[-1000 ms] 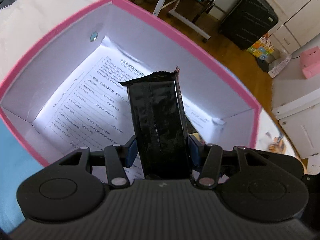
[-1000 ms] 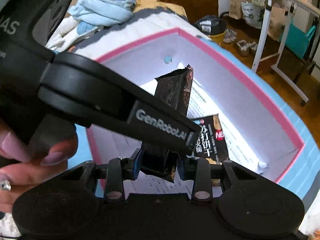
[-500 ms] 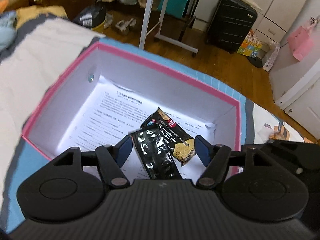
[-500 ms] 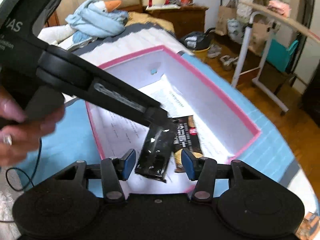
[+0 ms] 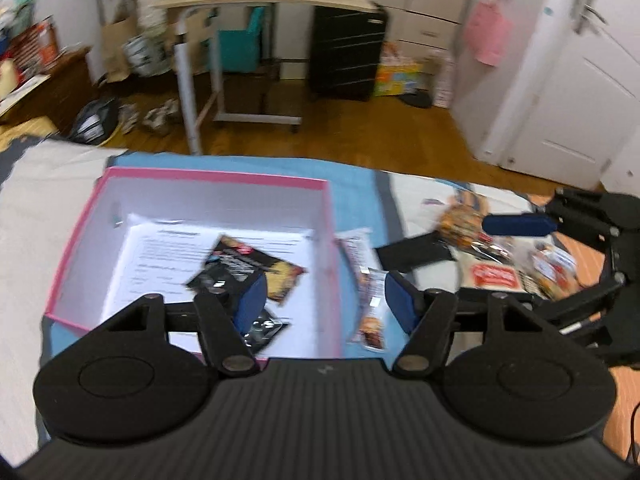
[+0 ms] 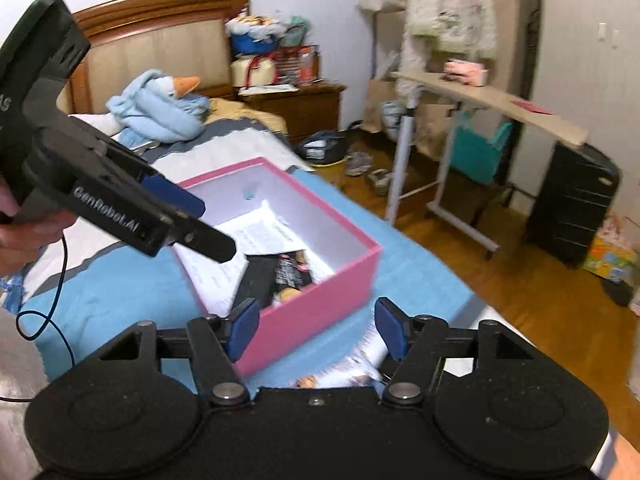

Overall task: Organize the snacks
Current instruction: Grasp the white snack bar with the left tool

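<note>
**Two packets in the pink box, both tools spread and empty**

Much of both views is smeared by motion blur, so print on the wrappers cannot be read. In the left wrist view the left tool (image 5: 322,298) has its blue pads wide apart with nothing between them; its left pad covers part of the contents of the pink box (image 5: 192,174). Inside, on a printed sheet of paper (image 5: 160,256), two dark packets show: one snack packet (image 5: 260,266) with a yellowish corner lying flat, and a glossy black packet (image 5: 260,326) mostly hidden behind the pad, only its lower end visible.

Just outside the box's right wall a long snack bar (image 5: 370,296) lies on the bed (image 5: 32,216). Beyond it is a flat black packet (image 5: 414,256) and a loose heap of snacks (image 5: 516,264); their count cannot be made out, as they overlap and blur. The right tool (image 5: 516,224) reaches in from the right edge above that heap, mostly cut off by the frame.

In the right wrist view the right tool (image 6: 314,328) is likewise spread and empty, hovering past the box's near corner. The box wall hides most of the interior. A blurred wrapper (image 6: 340,372) lies below, partly covered by the tool body.
</note>
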`<state>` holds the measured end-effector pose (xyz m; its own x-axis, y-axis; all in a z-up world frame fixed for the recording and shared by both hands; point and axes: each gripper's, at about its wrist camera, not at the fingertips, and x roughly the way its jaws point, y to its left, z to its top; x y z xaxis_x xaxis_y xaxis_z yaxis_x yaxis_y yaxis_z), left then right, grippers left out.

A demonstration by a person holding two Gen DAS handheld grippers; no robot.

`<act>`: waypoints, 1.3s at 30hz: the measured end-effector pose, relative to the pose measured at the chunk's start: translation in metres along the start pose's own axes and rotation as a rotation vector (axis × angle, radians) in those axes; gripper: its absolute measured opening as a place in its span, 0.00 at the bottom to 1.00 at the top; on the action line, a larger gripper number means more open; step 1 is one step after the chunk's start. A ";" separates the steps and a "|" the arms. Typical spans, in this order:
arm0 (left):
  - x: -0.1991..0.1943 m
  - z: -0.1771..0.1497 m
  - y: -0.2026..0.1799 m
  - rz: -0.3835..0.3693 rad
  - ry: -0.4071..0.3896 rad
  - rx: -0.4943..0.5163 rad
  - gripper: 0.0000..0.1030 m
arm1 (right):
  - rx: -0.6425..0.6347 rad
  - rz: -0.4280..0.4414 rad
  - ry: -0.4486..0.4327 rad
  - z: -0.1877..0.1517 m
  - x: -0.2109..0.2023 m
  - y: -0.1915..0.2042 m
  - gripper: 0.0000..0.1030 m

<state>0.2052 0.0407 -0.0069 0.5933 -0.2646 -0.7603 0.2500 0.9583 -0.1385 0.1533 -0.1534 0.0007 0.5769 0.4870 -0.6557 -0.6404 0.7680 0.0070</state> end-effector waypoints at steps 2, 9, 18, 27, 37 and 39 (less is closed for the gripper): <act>0.005 -0.003 -0.017 -0.020 0.006 0.035 0.58 | 0.016 -0.028 0.004 -0.010 -0.006 -0.004 0.68; 0.044 -0.019 -0.072 -0.075 0.057 0.154 0.48 | 0.086 -0.128 -0.010 -0.067 -0.011 -0.014 0.69; 0.107 -0.037 -0.108 0.040 0.126 0.262 0.40 | 0.250 -0.076 0.108 -0.109 0.030 -0.027 0.71; 0.154 -0.029 -0.117 0.125 0.172 0.311 0.38 | 0.155 -0.102 0.171 -0.130 0.079 -0.014 0.64; 0.190 -0.031 -0.104 0.185 0.234 0.299 0.36 | 0.165 -0.110 0.170 -0.135 0.106 -0.013 0.62; 0.194 -0.035 -0.099 0.166 0.245 0.266 0.36 | 0.156 -0.122 0.166 -0.136 0.109 -0.011 0.62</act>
<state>0.2694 -0.1018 -0.1630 0.4502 -0.0438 -0.8918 0.3744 0.9160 0.1440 0.1544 -0.1656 -0.1735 0.5455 0.3222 -0.7737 -0.4783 0.8777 0.0283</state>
